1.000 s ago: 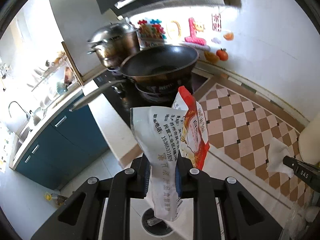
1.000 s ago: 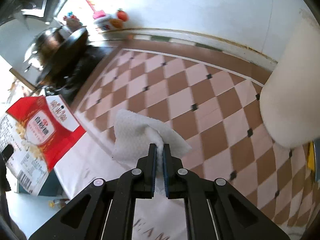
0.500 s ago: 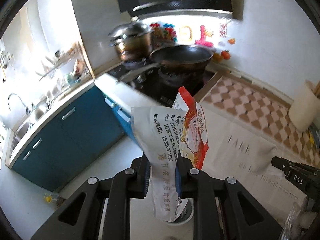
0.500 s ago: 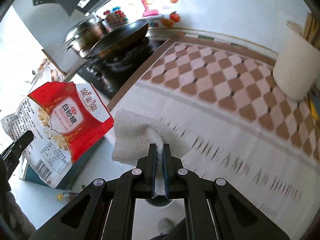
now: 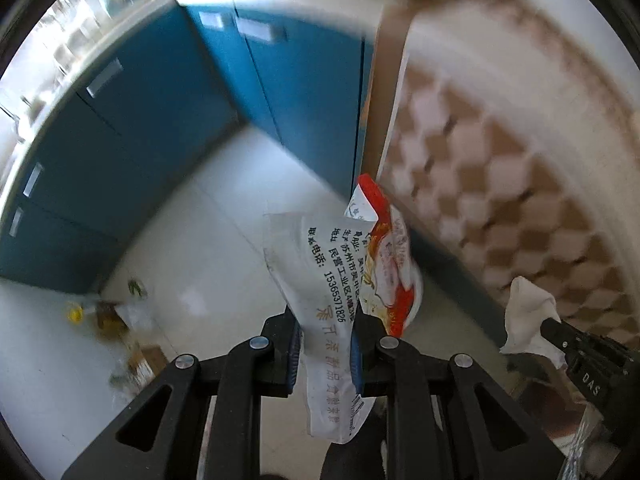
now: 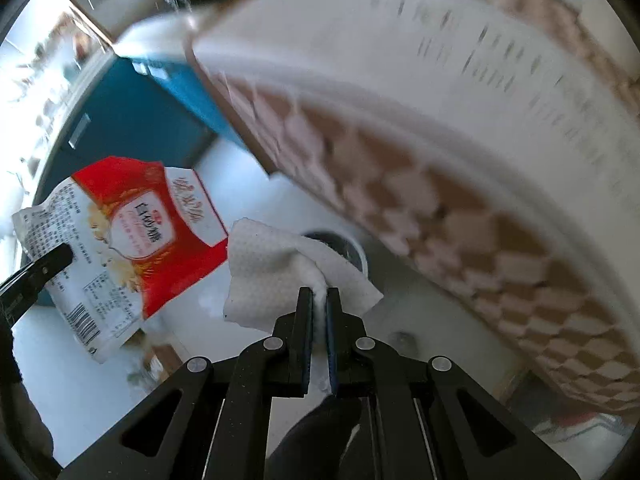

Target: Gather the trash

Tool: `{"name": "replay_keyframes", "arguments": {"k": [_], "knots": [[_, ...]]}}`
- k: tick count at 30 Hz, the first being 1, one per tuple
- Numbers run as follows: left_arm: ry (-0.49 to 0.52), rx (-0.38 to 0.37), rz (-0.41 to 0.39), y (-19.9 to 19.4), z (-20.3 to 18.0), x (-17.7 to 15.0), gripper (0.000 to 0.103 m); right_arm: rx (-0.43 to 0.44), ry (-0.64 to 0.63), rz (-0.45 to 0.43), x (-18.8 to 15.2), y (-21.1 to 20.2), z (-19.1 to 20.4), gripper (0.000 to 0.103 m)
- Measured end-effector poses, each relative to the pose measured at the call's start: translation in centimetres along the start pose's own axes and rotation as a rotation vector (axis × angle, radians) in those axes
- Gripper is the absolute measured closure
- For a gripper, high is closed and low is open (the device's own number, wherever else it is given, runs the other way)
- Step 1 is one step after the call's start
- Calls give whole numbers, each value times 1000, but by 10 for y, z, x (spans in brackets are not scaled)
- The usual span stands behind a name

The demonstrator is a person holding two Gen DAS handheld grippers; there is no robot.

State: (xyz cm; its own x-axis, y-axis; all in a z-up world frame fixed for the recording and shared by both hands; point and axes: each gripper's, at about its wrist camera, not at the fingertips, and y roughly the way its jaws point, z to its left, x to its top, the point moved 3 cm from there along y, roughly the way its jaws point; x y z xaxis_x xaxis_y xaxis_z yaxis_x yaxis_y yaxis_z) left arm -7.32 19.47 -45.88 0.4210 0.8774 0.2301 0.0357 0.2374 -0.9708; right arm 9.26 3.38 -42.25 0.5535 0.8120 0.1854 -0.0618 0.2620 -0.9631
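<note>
Both pairs of jaws are clenched on trash: our left gripper (image 5: 325, 344) pinches one red-and-white printed packet (image 5: 340, 280), which sticks up between the jaws, and our right gripper (image 6: 316, 308) nips one crumpled white paper towel (image 6: 276, 276) by a fold. We see each item from the other side as well, the packet (image 6: 120, 240) at the left of the right wrist view and the towel (image 5: 528, 320) at the right of the left wrist view.

Below us lies a pale, glossy floor (image 5: 208, 248). Blue cabinets (image 5: 160, 112) with pale handles run along it and meet at a corner. To the right we see the tabletop's edge, draped with a cloth (image 6: 460, 216) of brown and pink checks and a white band with dark lettering, all blurred. One round, dark-rimmed bin (image 6: 340, 244) stands on the floor just behind the towel. A small scatter of litter (image 5: 116, 320) sits by the cabinet base; we cannot count its pieces.
</note>
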Motion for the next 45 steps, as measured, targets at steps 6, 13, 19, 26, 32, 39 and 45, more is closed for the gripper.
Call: {"name": "replay_keyframes", "arguments": {"k": [6,13,19,26,32,39,45], "knots": [[-41,-79,197,176,-9,-15,86,-32,26,93,-21,140,-8,97],[-56,-148,319,344,-34,-30,84,-38,107,182,-49,317,-41,97],[-68,-197,377,416,-51,-43,80,-26,157,234,-62,416,-67,97],[-38,-160,342,423,-53,-40,27,18,227,235,-50,458,-72,95],[-37,-125,312,397,-34,-39,0,10,223,248,-36,459,-73,90],[-19,-76,238,351,-17,-36,0,-15,198,233,-29,438,-60,53],[-12,-53,185,302,-5,-32,0,-59,142,190,-29,384,-47,32]]}}
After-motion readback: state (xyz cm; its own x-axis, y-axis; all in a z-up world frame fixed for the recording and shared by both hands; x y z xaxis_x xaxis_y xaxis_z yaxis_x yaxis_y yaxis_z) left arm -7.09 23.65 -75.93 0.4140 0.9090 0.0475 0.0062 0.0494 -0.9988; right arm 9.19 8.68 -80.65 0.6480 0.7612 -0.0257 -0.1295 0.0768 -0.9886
